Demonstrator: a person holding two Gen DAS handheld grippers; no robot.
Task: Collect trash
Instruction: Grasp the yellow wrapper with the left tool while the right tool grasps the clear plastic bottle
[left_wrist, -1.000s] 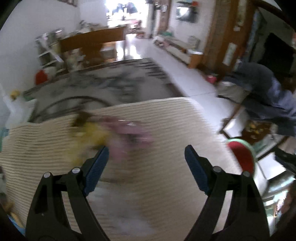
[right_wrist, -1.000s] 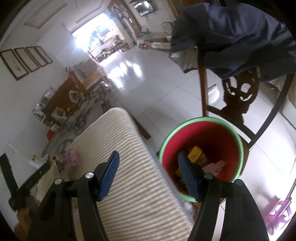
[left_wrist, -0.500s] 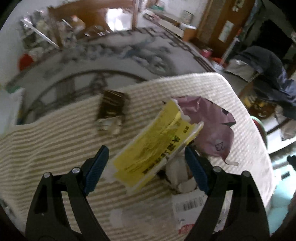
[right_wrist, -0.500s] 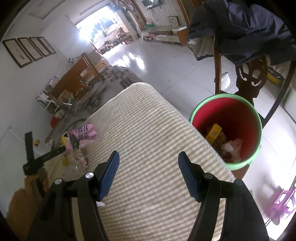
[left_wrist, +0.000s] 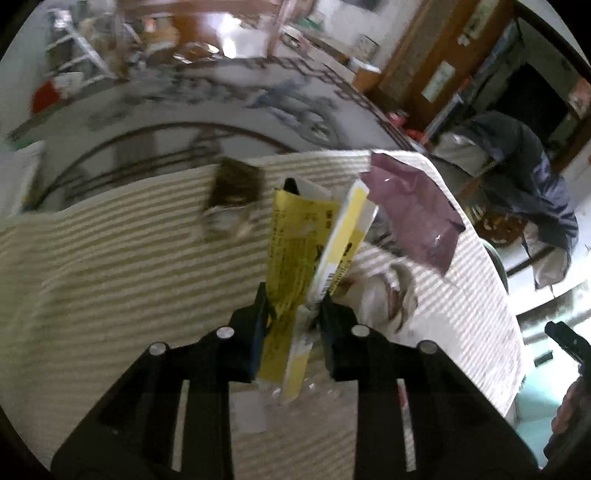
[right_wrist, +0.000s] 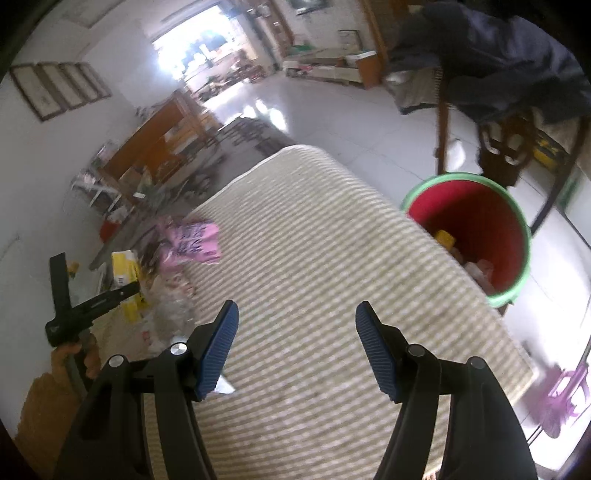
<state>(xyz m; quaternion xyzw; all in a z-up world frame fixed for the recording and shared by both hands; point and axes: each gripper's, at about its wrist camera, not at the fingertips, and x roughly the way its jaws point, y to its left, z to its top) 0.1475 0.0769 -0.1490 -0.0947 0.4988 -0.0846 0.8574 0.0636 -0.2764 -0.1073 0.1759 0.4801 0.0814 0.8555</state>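
Through the left wrist, my left gripper (left_wrist: 293, 314) was closing on the yellow wrapper (left_wrist: 295, 251), which half a second earlier lay loose between wide jaws; pickup was underway. Through the right wrist, my right gripper (right_wrist: 295, 347) gaped empty, left of the red bin (right_wrist: 480, 229).
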